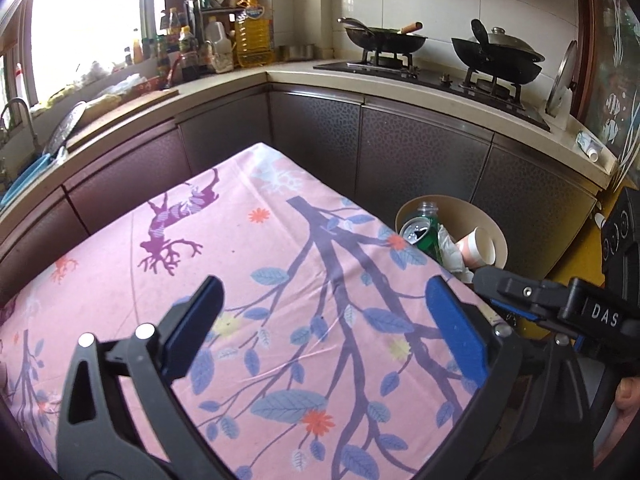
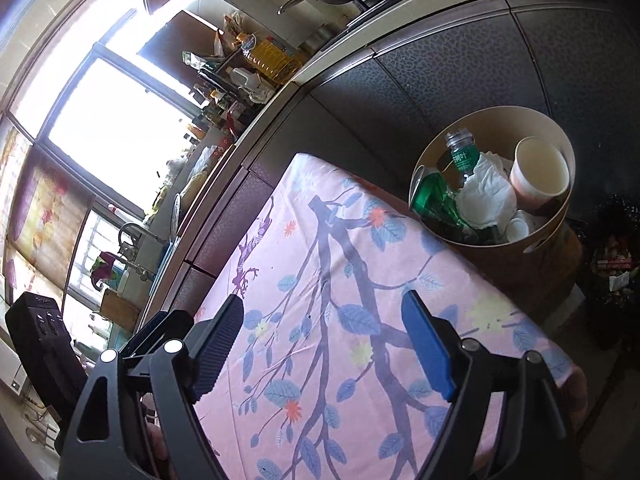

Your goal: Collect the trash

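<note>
A round beige bin [image 1: 460, 202] stands just past the far right corner of the table with the pink flowered cloth [image 1: 256, 248]. In the bin lie a green can [image 1: 420, 233], a clear plastic bottle [image 1: 427, 210], crumpled white tissue [image 1: 450, 249] and a paper cup [image 1: 480, 249]. My left gripper [image 1: 325, 286] hovers over the cloth, open, nothing between its fingers. The right gripper [image 2: 322, 300] is likewise open and empty above the cloth, with the bin [image 2: 554, 240] ahead to its right. The bin's can [image 2: 434, 196], tissue [image 2: 486, 188] and cup [image 2: 540, 170] also show in the right wrist view.
Dark kitchen cabinets [image 1: 420, 152] run behind the table and bin. On the counter are a gas stove with two woks [image 1: 496, 58], oil bottles [image 1: 252, 36] and a sink [image 1: 16, 136] at far left. A dark bag of rubbish [image 2: 612, 264] sits on the floor right of the bin.
</note>
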Action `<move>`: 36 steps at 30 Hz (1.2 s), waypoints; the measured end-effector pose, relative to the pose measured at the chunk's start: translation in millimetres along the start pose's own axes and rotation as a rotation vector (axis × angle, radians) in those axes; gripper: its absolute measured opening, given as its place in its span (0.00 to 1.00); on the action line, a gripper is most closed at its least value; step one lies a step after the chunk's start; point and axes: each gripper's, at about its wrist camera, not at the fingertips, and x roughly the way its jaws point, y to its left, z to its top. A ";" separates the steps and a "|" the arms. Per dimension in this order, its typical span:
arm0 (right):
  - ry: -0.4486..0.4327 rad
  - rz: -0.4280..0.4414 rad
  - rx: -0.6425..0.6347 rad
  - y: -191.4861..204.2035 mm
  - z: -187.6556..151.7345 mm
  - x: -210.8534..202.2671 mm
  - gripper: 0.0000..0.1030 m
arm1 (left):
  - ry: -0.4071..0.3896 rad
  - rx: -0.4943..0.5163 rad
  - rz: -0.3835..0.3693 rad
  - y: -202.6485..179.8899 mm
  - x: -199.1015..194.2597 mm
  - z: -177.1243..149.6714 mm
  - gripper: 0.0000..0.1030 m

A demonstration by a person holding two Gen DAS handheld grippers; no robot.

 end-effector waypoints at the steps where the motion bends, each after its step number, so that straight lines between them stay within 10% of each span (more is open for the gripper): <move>1: 0.005 -0.003 -0.007 3.1 -1.5 1.3 0.75 | -0.001 -0.002 0.004 2.0 -2.9 -1.0 0.94; 20: 0.078 -0.127 -0.062 32.6 -27.5 22.9 0.77 | 0.022 -0.074 0.116 47.4 -18.4 -33.0 0.94; 36: -0.030 -0.247 -0.040 36.4 -48.5 14.0 0.82 | 0.036 -0.088 0.097 58.0 -22.8 -36.4 0.94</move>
